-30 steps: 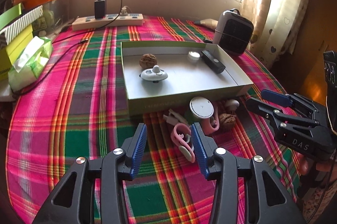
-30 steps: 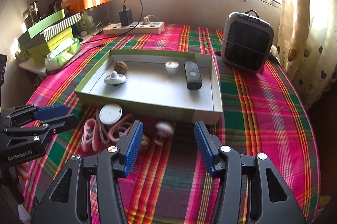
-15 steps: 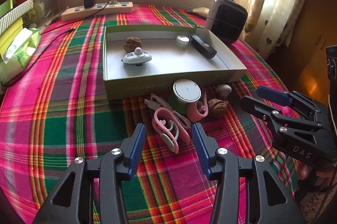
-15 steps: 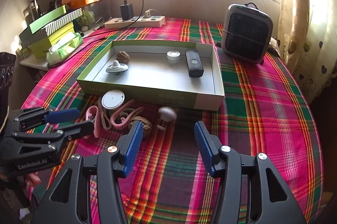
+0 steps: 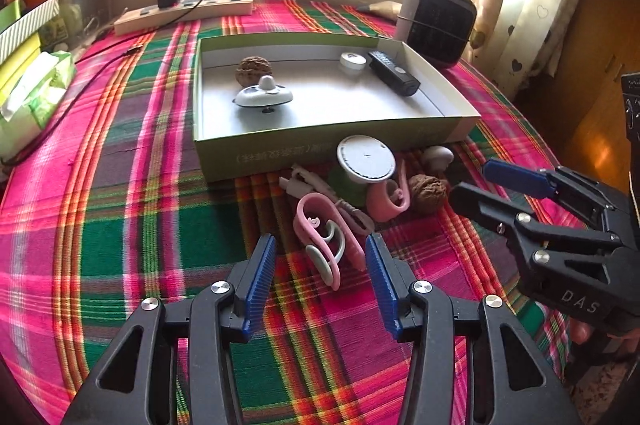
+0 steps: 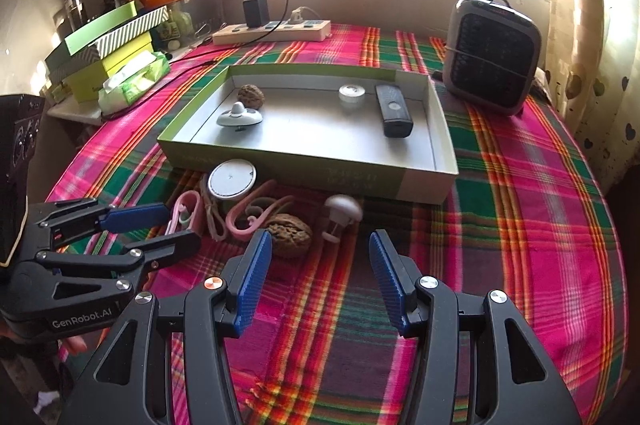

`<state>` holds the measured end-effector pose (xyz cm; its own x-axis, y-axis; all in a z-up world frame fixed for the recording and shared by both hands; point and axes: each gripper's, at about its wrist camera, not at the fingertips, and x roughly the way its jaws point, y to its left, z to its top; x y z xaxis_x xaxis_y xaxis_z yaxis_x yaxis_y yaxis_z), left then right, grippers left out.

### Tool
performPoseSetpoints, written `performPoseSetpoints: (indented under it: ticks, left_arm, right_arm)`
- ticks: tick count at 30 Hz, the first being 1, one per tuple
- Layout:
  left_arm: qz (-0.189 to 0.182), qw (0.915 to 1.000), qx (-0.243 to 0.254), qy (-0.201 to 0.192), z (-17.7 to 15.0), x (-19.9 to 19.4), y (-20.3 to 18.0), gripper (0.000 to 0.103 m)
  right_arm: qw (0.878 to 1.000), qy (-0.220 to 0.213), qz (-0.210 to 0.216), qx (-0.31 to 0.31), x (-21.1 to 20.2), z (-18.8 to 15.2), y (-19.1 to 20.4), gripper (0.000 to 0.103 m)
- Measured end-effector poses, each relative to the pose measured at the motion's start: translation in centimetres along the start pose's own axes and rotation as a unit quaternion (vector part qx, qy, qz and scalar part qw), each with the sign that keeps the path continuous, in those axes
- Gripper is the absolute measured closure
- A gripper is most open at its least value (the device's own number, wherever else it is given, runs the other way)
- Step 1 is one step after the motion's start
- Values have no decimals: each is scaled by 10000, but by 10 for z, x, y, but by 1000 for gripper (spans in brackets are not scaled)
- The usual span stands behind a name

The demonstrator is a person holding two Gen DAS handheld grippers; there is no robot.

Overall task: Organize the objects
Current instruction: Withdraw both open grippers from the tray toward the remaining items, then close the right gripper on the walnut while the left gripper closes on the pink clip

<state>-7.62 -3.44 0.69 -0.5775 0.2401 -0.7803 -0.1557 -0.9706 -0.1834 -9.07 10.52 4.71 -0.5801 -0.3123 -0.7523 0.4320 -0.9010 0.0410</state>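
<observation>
A shallow green box (image 5: 328, 149) sits on the plaid tablecloth (image 5: 120, 209) with its inside white; it holds a walnut (image 5: 253, 69) at the back left, a grey spinning top (image 5: 263, 95) just in front of that walnut, a small white round tin (image 5: 352, 61) and a black remote (image 5: 394, 78) toward the right wall; outside, against the box's near wall, lies a loose heap: a white round lid (image 5: 366, 158), a pink clip (image 5: 324, 239), a second pink clip (image 5: 390, 197), a second walnut (image 5: 428, 193) and a white mushroom-shaped knob (image 5: 438, 157); the left gripper (image 5: 320, 267) hovers with its blue pads apart on either side of the nearer pink clip, not pressing it; the right gripper (image 6: 320, 265) stands with fingers apart and nothing between them, just short of the second walnut; a small heater (image 6: 492, 55) stands beyond the box.
</observation>
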Motion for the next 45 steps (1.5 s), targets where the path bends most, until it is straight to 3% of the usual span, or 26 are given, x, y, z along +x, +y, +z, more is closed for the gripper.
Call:
performPoseSetpoints:
  ticks: [19,31,37,45]
  left_arm:
    - [231,9997,-113,-17,10,5,22,58]
    - [396,9992,-71,-28,13,8,18,58]
    - [422,9991,-75,-36,12,8,17,58]
    - [450,9989,-67,-53,11,8,16,59]
  right_arm:
    - [9989,393,146,-193,31,4,6,51]
    - [9992,244,76,-304,31,2,9,51]
    - [9993,201,116,-279,30,1,9,65]
    - [9994,172,162,-240,27,0,7,69]
